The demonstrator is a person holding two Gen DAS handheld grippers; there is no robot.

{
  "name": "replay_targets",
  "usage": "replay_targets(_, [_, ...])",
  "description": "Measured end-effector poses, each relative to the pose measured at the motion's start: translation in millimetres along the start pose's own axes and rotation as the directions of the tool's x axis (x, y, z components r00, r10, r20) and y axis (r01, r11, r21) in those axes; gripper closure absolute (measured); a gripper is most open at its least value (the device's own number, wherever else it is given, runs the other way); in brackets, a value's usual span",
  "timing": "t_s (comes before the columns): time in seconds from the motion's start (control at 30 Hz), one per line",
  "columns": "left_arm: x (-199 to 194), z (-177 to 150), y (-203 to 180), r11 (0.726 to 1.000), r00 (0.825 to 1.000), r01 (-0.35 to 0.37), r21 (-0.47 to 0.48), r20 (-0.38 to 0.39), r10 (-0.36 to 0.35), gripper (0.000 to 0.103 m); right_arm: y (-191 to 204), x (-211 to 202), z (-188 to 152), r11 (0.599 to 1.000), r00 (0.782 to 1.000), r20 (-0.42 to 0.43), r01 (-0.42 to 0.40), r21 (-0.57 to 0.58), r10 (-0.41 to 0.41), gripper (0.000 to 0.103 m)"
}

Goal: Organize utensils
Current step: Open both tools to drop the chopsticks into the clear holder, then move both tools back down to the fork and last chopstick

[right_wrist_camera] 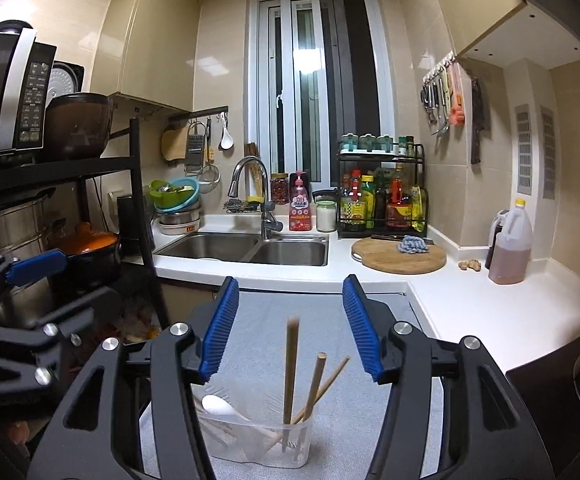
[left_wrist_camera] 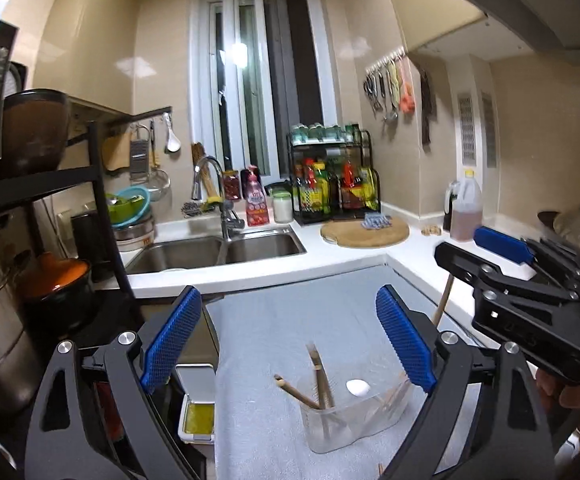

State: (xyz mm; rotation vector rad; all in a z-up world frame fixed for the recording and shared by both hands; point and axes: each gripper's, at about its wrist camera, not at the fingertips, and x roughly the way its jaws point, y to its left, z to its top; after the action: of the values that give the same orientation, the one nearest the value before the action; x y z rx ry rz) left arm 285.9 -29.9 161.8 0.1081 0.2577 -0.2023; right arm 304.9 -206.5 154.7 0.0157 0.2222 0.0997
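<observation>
Right wrist view looks down past the right gripper [right_wrist_camera: 287, 330], its blue-padded jaws spread wide and gripping nothing, at a clear plastic holder [right_wrist_camera: 261, 442] standing on a grey mat [right_wrist_camera: 390, 420] below it. One wooden chopstick [right_wrist_camera: 290, 376] stands almost upright in the holder with its top rising between the jaws, while two more chopsticks [right_wrist_camera: 318, 388] lean with their tops up and to the right. A white spoon [right_wrist_camera: 219, 405] lies in the holder's left part, bowl up and to the left. At the left edge the left gripper [right_wrist_camera: 29, 268] shows from the side, one blue pad visible, held level with the right one. Left wrist view shows the same holder [left_wrist_camera: 352, 412] between the left gripper's [left_wrist_camera: 290, 340] own widely parted, empty jaws, with the chopsticks [left_wrist_camera: 318, 380] leaning up and to the left and the spoon's bowl [left_wrist_camera: 358, 387] as a white oval on the right. Only this view shows a further wooden stick [left_wrist_camera: 444, 300] slanting up beside the mat under the right gripper [left_wrist_camera: 474, 250], which reaches in from the right with its fingers apart, and part of a hand [left_wrist_camera: 570, 396] behind it. Beyond the mat lies the white counter [right_wrist_camera: 450, 292] with a double sink [right_wrist_camera: 249, 250].
</observation>
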Motion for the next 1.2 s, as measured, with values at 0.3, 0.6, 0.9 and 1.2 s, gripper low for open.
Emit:
replay_targets(0.3, [-23, -24, 3, 0.997, 0.998, -0.045, -0.057, -0.051, 0.042, 0.010, 5, -40, -17, 1.000, 1.000, -0.007, 0.021, 0.010, -0.021, 0.025])
replay_targets(0.6, [-70, -75, 2, 0.992, 0.990, -0.076, -0.101, -0.126, 0.063, 0.010, 22, -93, -60, 0.999, 0.994, -0.107, -0.004, 0.041, 0.008, 0.024])
replay_targets(0.9, [-118, -123, -6, 0.988, 0.981, -0.085, -0.125, -0.184, 0.061, 0.010, 37, -145, -111, 0.998, 0.985, -0.172, -0.002, 0.057, 0.012, 0.024])
replay_targets(1.2, [-149, -165, -9, 0.987, 0.970, -0.099, -0.125, -0.235, 0.068, 0.010, 42, -179, -157, 0.997, 0.974, -0.227, 0.007, 0.073, 0.010, 0.024])
